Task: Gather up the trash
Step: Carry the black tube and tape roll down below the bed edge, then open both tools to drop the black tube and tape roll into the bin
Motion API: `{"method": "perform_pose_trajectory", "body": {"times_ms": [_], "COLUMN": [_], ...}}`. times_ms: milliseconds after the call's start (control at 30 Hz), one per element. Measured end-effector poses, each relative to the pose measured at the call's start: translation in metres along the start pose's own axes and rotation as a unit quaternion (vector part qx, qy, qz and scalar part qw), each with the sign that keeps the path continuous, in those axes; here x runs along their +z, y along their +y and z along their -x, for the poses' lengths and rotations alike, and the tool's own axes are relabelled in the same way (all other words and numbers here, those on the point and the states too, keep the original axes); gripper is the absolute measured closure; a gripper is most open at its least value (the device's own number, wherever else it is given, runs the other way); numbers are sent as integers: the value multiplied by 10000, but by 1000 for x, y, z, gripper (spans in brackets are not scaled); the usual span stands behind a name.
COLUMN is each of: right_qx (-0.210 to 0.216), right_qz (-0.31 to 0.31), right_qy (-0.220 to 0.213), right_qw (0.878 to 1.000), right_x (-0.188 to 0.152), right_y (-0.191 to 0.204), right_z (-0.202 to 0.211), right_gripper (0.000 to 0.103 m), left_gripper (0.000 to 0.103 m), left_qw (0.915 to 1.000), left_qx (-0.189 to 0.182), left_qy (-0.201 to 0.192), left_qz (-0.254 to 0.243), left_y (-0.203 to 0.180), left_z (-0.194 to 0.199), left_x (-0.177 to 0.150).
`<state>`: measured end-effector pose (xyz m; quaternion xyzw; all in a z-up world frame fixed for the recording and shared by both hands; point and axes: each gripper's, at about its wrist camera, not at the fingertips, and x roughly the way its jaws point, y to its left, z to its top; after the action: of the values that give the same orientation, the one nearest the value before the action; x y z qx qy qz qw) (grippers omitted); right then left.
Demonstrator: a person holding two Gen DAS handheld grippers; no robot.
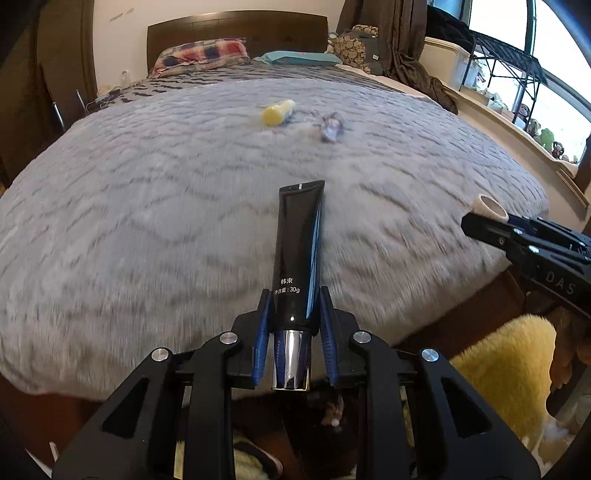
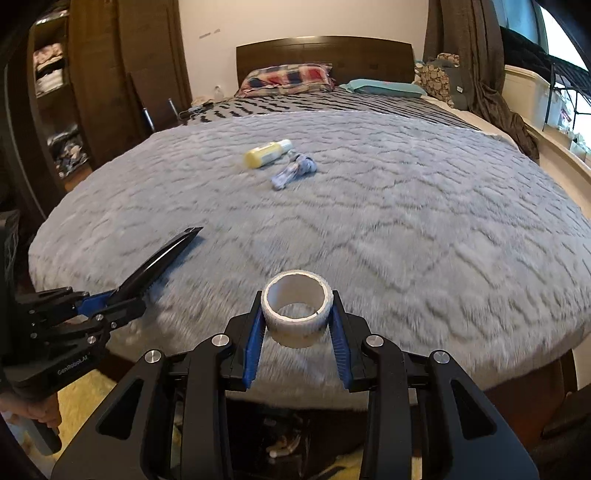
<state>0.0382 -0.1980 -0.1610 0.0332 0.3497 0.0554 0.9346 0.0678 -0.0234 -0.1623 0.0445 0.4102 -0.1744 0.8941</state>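
The left hand-held gripper (image 1: 293,325) is clamped on a glossy black plastic cosmetic tube with a silver cap (image 1: 299,258), its long axis running straight ahead from the pads. The right hand-held gripper (image 2: 297,325) pinches a white tape roll (image 2: 296,308), hole facing up. Well ahead of both, on the grey plush bed blanket (image 2: 406,221), lie a yellow plastic bottle (image 2: 266,153) and a crumpled bluish wrapper (image 2: 293,170), slightly nearer the right one. No bin shows; the floor below the bed edge is dark and cluttered.

Grey fuzzy bedspread (image 2: 369,206), dark wooden headboard (image 2: 325,51), plaid pillow (image 2: 288,77), bright window (image 1: 517,26), white wall (image 2: 295,18)
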Motion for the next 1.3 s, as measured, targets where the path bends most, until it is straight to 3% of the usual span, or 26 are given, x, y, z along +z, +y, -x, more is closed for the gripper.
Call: {"method": "perform_pose_trajectory", "body": {"times_ms": [300,533,800,1300], "right_qx": [200,491,654,811], "right_qz": [-21,-120,-303,-762], "right_qy": [293,933,1506,2382], "right_qw": [9994,9944,9860,9648], "right_x": [-38,-69,-91,-132], "right_y": [15,27,27,14], "right_z": [13,-6,-28,-78], "right_gripper": [69,69,69,69], "left_gripper": [80,80,80,80], "left_qw": [9996,9983,9911,9739], "left_qx": [-218,-369,-667,-790], "left_qy": [143,439,1140,2123], "left_qz": [-78,-118,-142,105], "left_y": [-10,-19,-31,-25], "left_z": [34,33,1,-70], "left_x": [-40,-61,-88,-118]}}
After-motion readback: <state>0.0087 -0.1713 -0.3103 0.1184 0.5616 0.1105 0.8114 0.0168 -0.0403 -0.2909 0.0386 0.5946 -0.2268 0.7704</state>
